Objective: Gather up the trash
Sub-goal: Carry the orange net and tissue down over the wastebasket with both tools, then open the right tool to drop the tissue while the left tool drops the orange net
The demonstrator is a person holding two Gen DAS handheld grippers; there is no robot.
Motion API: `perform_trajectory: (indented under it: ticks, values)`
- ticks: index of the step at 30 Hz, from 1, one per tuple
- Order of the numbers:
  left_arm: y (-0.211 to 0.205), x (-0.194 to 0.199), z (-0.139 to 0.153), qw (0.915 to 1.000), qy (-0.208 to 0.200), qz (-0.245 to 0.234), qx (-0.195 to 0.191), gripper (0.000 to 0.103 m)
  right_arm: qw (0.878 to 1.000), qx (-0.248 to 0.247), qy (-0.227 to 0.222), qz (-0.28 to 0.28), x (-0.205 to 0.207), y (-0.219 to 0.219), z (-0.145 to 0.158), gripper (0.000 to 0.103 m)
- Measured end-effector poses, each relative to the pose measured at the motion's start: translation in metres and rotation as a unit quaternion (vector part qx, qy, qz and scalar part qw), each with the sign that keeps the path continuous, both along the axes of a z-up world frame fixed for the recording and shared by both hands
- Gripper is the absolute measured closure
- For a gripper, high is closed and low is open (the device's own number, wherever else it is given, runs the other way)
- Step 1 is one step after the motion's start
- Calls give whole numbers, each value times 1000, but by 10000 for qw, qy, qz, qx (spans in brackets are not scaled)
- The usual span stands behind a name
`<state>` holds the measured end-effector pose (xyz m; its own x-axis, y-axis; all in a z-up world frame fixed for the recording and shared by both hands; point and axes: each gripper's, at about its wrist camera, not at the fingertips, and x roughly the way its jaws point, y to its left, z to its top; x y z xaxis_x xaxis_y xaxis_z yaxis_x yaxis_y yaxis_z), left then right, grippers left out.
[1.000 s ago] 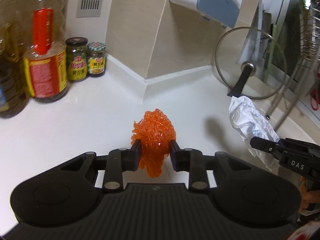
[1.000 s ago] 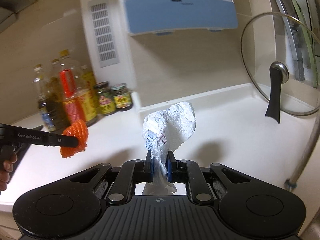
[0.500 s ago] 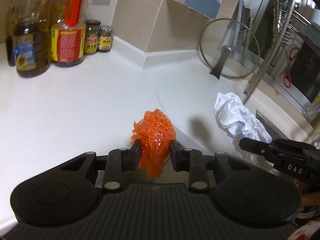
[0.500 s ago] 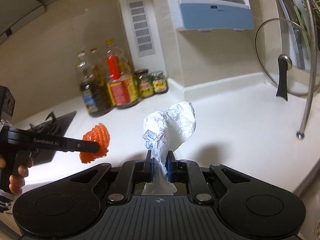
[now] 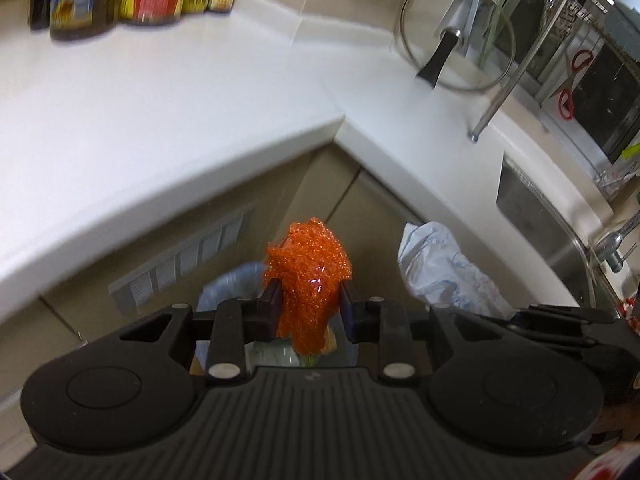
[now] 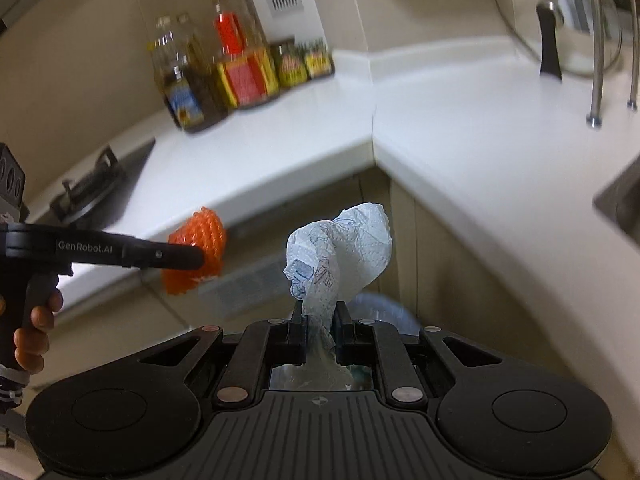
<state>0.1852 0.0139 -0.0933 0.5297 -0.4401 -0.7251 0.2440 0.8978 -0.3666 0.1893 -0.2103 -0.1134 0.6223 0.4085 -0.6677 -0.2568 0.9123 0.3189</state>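
My left gripper (image 5: 308, 300) is shut on a crumpled orange net (image 5: 306, 276), held in the air past the counter's front edge. My right gripper (image 6: 320, 320) is shut on a crumpled white paper towel (image 6: 344, 248). The right wrist view shows the orange net (image 6: 196, 252) to the left, pinched by the left gripper (image 6: 200, 258). In the left wrist view the paper towel (image 5: 444, 272) hangs to the right. Below both grippers a bin lined with a pale blue bag (image 5: 228, 284) shows, mostly hidden; its rim (image 6: 384, 308) peeks out behind the right fingers.
A white L-shaped counter (image 5: 160, 120) wraps around the corner above beige cabinet doors (image 5: 320, 196). Oil bottles and jars (image 6: 240, 72) stand at its back. A glass lid (image 5: 452, 36) leans by a rack; a steel sink (image 5: 536, 216) lies right, a stove (image 6: 96, 188) left.
Both grippers drew back from over the counter and sank in front of the cabinets, each keeping its load. The lined bin came into view beneath them.
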Motion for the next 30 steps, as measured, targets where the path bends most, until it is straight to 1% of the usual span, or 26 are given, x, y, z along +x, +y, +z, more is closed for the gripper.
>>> perform_trajectory:
  ticks: [2, 5, 9, 17, 22, 30]
  values:
    - [-3, -3, -11, 9999, 144, 1, 8, 76, 9997, -74, 248, 55, 1, 2, -13, 90]
    - [-8, -7, -26, 9995, 315, -4, 6, 76, 9988, -110, 463, 145, 5, 3, -27, 90]
    - [-15, -7, -42, 9986, 524, 60, 5, 76, 9976, -105, 649, 237, 14, 1, -38, 90]
    - [-25, -4, -65, 9971, 739, 166, 102, 76, 9948, -153, 954, 315, 28, -4, -60, 90]
    - [-26, 1, -83, 9954, 893, 295, 159, 76, 9898, -180, 1390, 250, 37, -11, -86, 90]
    - [-25, 13, -108, 9930, 1087, 426, 187, 76, 9787, -252, 2014, 311, 56, -14, -135, 90]
